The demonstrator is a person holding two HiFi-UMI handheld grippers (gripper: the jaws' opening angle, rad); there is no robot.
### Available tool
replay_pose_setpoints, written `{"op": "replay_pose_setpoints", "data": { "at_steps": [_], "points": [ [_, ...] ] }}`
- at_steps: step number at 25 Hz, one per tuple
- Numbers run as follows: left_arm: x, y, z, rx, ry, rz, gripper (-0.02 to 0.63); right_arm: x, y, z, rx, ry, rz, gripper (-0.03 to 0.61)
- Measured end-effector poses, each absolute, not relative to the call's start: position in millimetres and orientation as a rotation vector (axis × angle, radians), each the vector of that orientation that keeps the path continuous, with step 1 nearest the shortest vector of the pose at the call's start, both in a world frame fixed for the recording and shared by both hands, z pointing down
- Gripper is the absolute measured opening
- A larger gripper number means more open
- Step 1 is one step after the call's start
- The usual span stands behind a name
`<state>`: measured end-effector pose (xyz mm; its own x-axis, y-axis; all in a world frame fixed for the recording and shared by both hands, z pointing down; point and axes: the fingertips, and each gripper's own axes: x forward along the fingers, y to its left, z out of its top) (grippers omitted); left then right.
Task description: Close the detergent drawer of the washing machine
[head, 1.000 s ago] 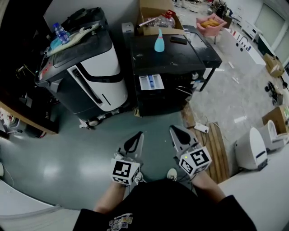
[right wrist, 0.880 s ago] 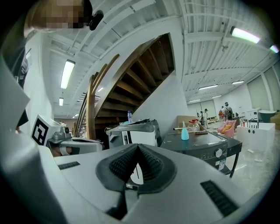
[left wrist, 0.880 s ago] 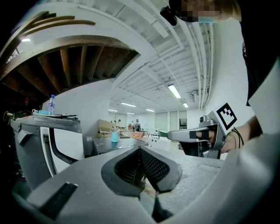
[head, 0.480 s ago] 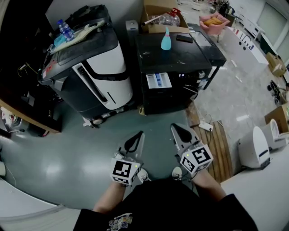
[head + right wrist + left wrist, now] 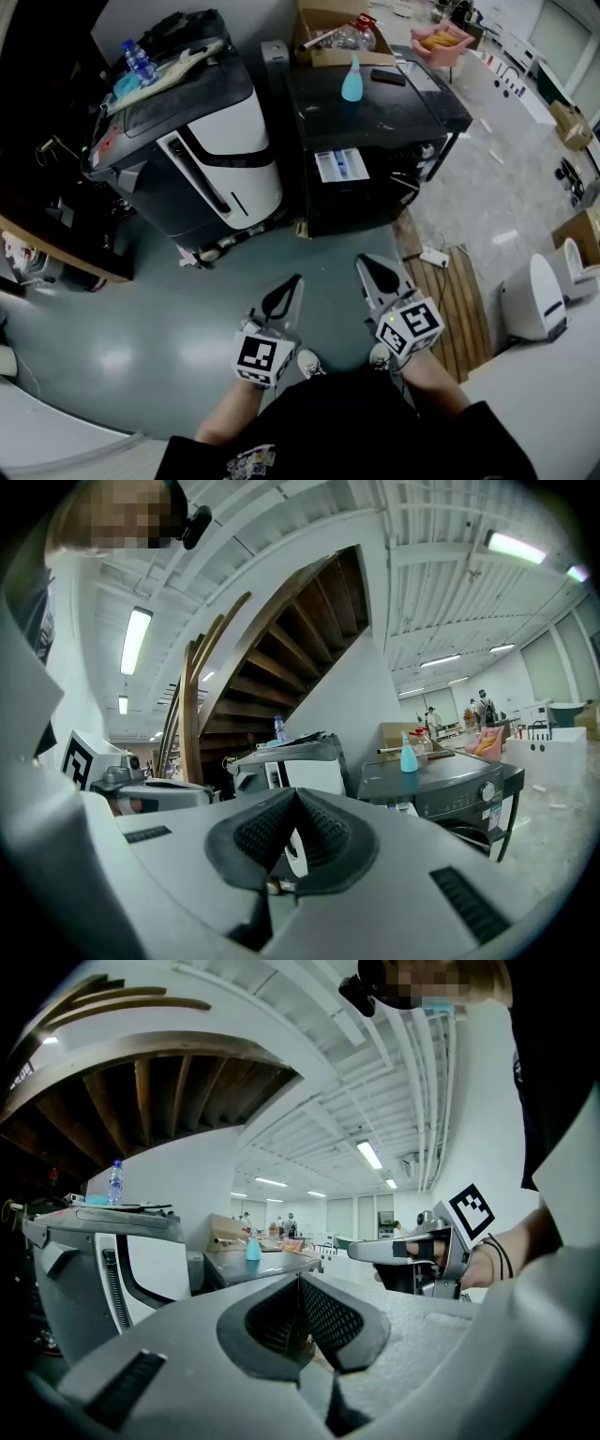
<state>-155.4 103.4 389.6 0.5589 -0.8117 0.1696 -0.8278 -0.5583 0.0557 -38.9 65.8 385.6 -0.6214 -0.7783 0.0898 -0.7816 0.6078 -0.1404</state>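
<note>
Detergent drawer (image 5: 340, 165) at upper centre stands open, unreached; left gripper (image 5: 292, 282) and right gripper (image 5: 365, 265) are closed, empty

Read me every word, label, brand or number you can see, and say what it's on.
Nothing here reads clearly.
The sticker on the washing machine front: too small to read.
The water bottle label: blurred.
The print on the black shirt: too small.
The cube on the left tongs and the cube on the right tongs: square patterns, no letters.
</note>
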Motion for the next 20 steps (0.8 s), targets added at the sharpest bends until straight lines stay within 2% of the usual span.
{"op": "replay_pose_setpoints", "data": {
  "at_steps": [5, 13, 20],
  "points": [
    [-171, 104, 392, 2.680, -1.374, 0.192, 0.005, -56, 66, 388, 1.383, -2.788, 0.251, 0.003],
    [-175, 102, 393, 2.690, -1.358, 0.188, 0.005, -65, 65, 387, 1.386, -2.779, 0.238, 0.040],
    [-160, 85, 396, 2.698, -1.354, 0.192, 0.006, -54, 43, 394, 1.383, -2.764, 0.231, 0.112]
  ]
}}
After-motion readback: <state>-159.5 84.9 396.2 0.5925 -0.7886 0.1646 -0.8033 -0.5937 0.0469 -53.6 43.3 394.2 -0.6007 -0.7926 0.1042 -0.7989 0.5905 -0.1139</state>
